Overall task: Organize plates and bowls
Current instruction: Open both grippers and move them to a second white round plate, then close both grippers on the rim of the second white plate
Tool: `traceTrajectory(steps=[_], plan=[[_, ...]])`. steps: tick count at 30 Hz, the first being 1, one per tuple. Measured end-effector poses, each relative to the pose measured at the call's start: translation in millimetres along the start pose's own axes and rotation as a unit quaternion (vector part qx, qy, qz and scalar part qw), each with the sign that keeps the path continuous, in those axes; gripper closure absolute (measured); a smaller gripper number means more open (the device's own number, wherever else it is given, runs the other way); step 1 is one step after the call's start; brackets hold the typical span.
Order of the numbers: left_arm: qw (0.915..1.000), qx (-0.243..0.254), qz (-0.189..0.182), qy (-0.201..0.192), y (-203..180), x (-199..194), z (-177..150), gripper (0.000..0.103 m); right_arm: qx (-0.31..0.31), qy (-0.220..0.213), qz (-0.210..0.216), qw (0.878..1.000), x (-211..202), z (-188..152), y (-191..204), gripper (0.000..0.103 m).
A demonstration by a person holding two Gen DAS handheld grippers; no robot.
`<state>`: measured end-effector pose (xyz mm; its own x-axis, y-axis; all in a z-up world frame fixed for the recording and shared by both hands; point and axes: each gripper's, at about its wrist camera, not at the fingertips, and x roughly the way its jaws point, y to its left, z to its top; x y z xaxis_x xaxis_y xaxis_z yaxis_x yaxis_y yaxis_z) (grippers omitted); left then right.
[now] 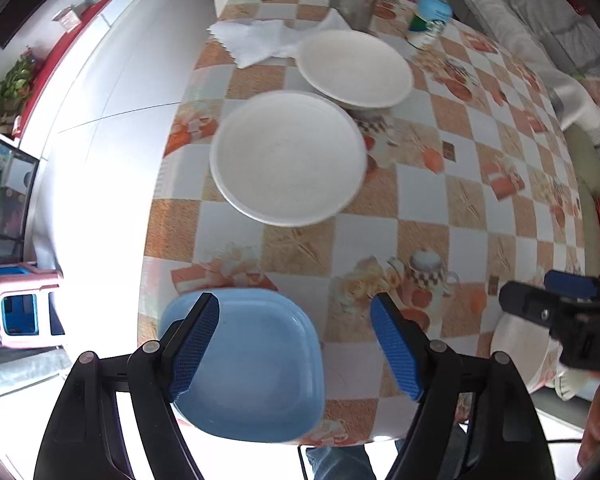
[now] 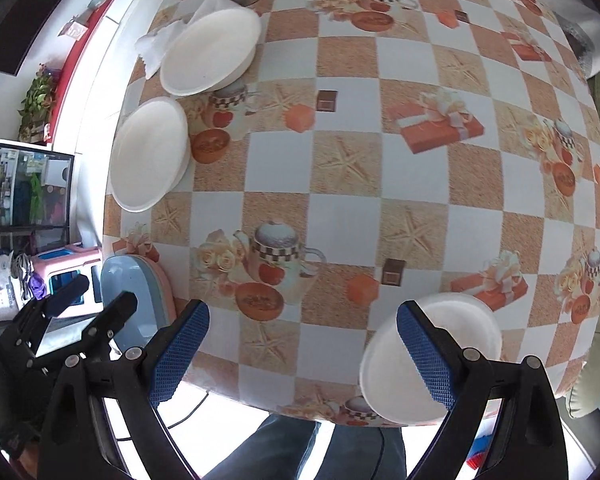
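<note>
A stack of blue square plates (image 1: pixel 256 368) lies at the table's near left corner; in the right wrist view a pink plate (image 2: pixel 166 292) shows under the blue plates (image 2: pixel 128 280). My left gripper (image 1: pixel 296 346) hangs open above that stack, nothing between its fingers. Farther back lie a white round plate (image 1: pixel 288 160) and a white wide bowl (image 1: pixel 354 68). A white bowl (image 2: pixel 464 324) sits at the near edge under my right gripper (image 2: pixel 302 354), which is open and apart from it. Each gripper shows in the other's view: right gripper (image 1: pixel 540 300), left gripper (image 2: pixel 106 290).
A checked tablecloth (image 2: pixel 340 200) covers the table. At the far end stand a metal cup (image 1: pixel 354 8), a crumpled white napkin (image 1: pixel 256 38) and a green-capped bottle (image 1: pixel 432 16). A pink stool (image 1: pixel 24 300) stands on the floor left. A person's legs (image 2: pixel 320 448) are below the near edge.
</note>
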<state>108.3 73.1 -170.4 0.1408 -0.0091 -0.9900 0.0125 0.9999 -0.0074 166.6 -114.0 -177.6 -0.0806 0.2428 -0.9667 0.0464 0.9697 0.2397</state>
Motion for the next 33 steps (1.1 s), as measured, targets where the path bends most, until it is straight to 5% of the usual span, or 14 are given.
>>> traceTrajectory(steps=[10, 25, 26, 28, 30, 33], plan=[[0.9959, -0.075, 0.050, -0.003, 49.0, 30.6, 66.5, 0.022, -0.019, 0.016, -0.001, 1.000, 42.7, 62.8, 57.2, 0.007], [0.9935, -0.081, 0.076, 0.026, 67.4, 94.6, 110.2, 0.025, -0.021, 0.029, -0.017, 0.999, 105.8, 119.3, 82.4, 0.008], [0.9935, -0.083, 0.072, 0.030, 67.9, 97.1, 111.0, 0.033, -0.022, 0.027, -0.016, 0.999, 106.8, 120.6, 83.9, 0.010], [0.9942, -0.090, 0.045, 0.039, 69.0, 102.3, 112.0, 0.045, -0.027, 0.029, -0.004, 0.999, 109.6, 122.0, 86.9, 0.038], [0.9947, -0.090, 0.022, 0.044, 65.9, 105.0, 112.1, 0.065, -0.024, 0.039, 0.016, 0.999, 114.0, 122.1, 87.4, 0.054], [0.9965, -0.067, 0.021, 0.045, 51.9, 105.6, 111.9, 0.075, -0.007, 0.048, 0.059, 0.997, 118.0, 121.5, 82.8, 0.072]])
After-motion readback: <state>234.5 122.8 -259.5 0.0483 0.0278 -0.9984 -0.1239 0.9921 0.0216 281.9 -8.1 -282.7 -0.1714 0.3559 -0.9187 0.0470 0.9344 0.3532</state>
